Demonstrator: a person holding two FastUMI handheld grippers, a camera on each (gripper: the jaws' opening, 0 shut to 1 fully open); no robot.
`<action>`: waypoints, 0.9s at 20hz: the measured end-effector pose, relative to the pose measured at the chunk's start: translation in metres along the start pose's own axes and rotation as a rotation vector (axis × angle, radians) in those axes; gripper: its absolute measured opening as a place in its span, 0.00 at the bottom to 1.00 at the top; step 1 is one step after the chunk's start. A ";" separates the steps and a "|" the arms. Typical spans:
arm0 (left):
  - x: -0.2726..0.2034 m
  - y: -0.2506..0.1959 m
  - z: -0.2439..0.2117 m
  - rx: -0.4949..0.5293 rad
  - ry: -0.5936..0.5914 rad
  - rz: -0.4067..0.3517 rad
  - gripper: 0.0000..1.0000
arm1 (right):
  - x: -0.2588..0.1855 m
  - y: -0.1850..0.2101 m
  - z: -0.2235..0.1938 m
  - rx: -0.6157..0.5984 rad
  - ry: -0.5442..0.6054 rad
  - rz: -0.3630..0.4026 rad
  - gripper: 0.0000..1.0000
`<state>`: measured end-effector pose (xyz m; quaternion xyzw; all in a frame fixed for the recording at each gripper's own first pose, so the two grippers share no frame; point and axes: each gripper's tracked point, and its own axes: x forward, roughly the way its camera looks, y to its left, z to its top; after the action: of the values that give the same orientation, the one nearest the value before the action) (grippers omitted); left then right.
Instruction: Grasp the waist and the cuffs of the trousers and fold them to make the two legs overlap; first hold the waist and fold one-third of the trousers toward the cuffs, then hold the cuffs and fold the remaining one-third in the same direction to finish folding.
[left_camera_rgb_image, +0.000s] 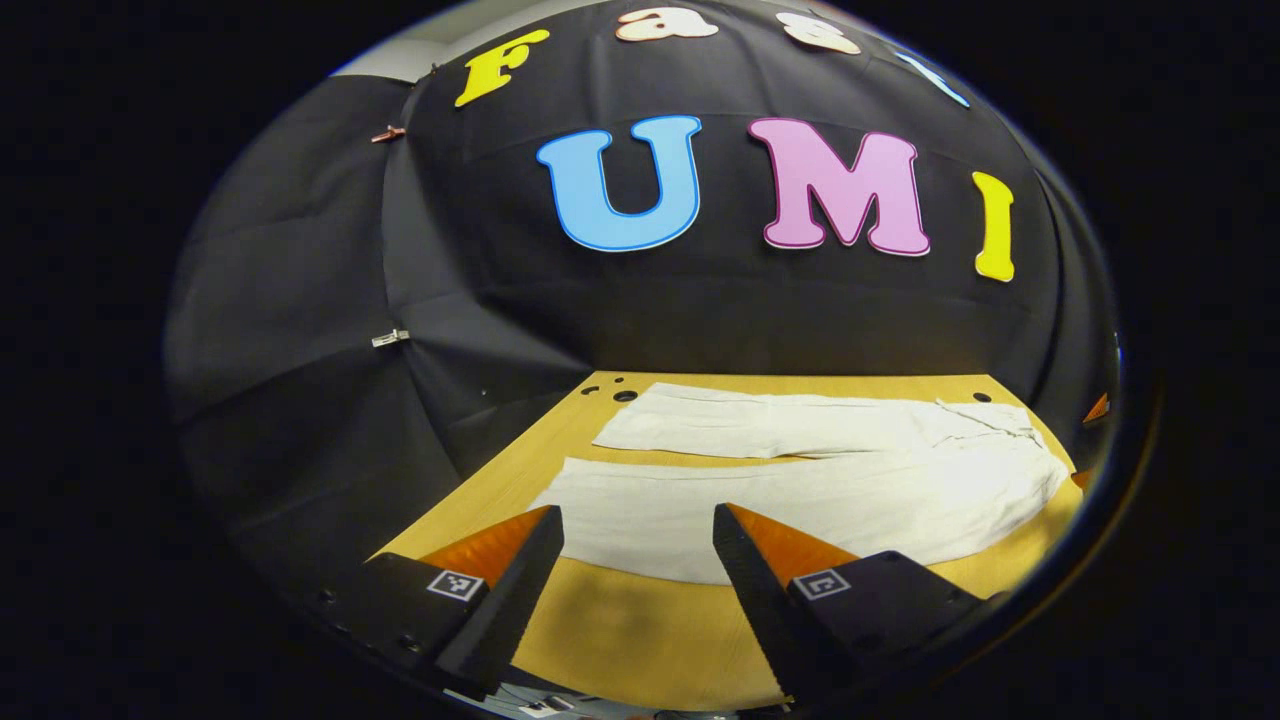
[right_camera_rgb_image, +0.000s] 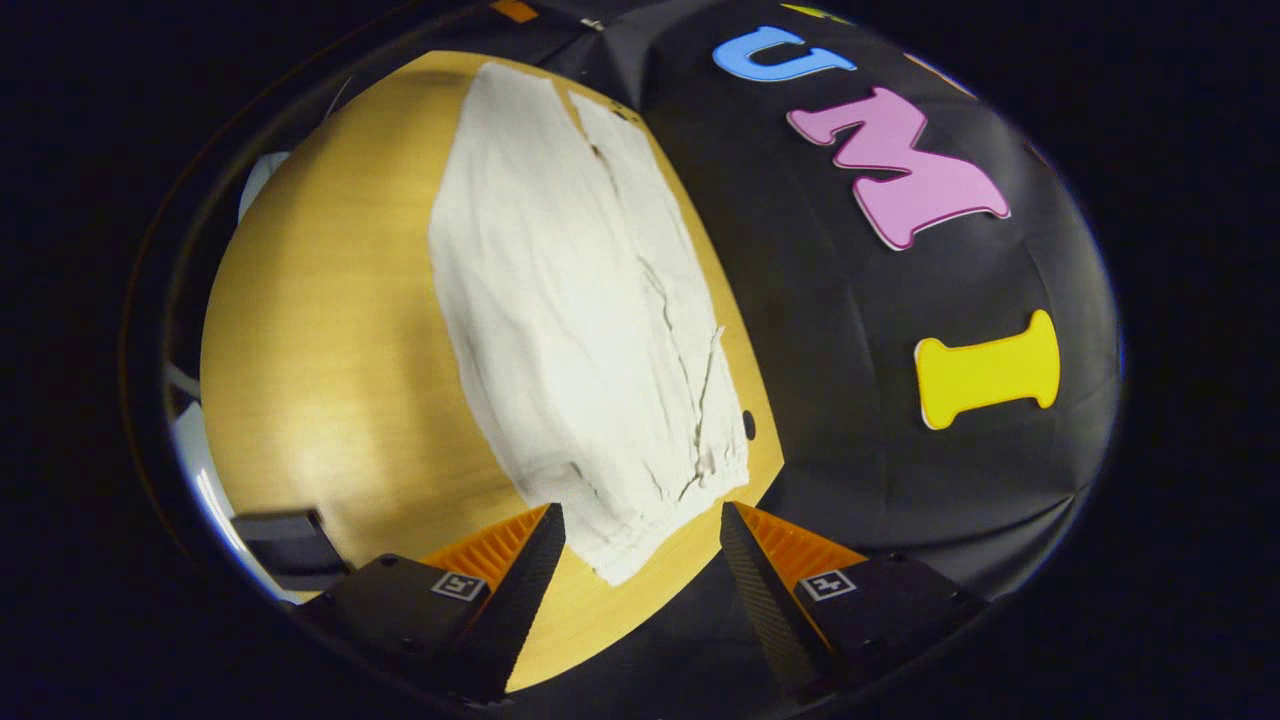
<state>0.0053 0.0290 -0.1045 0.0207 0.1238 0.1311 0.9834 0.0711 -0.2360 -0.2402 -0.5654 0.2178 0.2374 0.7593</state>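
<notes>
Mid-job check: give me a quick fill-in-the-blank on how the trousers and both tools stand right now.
1. The trousers lie spread on the ____ table.
2. The two legs lie ____, not yet overlapped.
3. The left tool is ____, holding nothing.
4. The right tool, open, faces the ____ end of the trousers.

Missing words: wooden; side by side; open; waist

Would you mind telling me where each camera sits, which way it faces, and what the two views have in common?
Left gripper view: rides on the left hand-held gripper, above the table's near edge, facing the booth wall across the spread trousers; its own two open fingers show.
Right gripper view: rides on the right hand-held gripper, at the trousers' waist end, looking along their length; its own two open fingers show.
Shared: trousers, wooden table, black wall.
</notes>
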 end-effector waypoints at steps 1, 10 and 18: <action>-0.002 0.000 -0.002 0.012 0.004 0.007 0.98 | 0.006 0.008 -0.015 -0.018 0.029 0.021 0.97; -0.006 -0.012 -0.006 0.038 0.049 0.039 0.98 | 0.075 0.002 -0.054 -0.186 0.098 -0.043 0.93; 0.003 -0.022 -0.012 0.036 0.099 0.034 0.98 | 0.110 -0.015 -0.054 -0.141 0.148 -0.096 0.70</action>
<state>0.0100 0.0090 -0.1187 0.0340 0.1743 0.1464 0.9732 0.1640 -0.2786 -0.3090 -0.6432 0.2287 0.1734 0.7099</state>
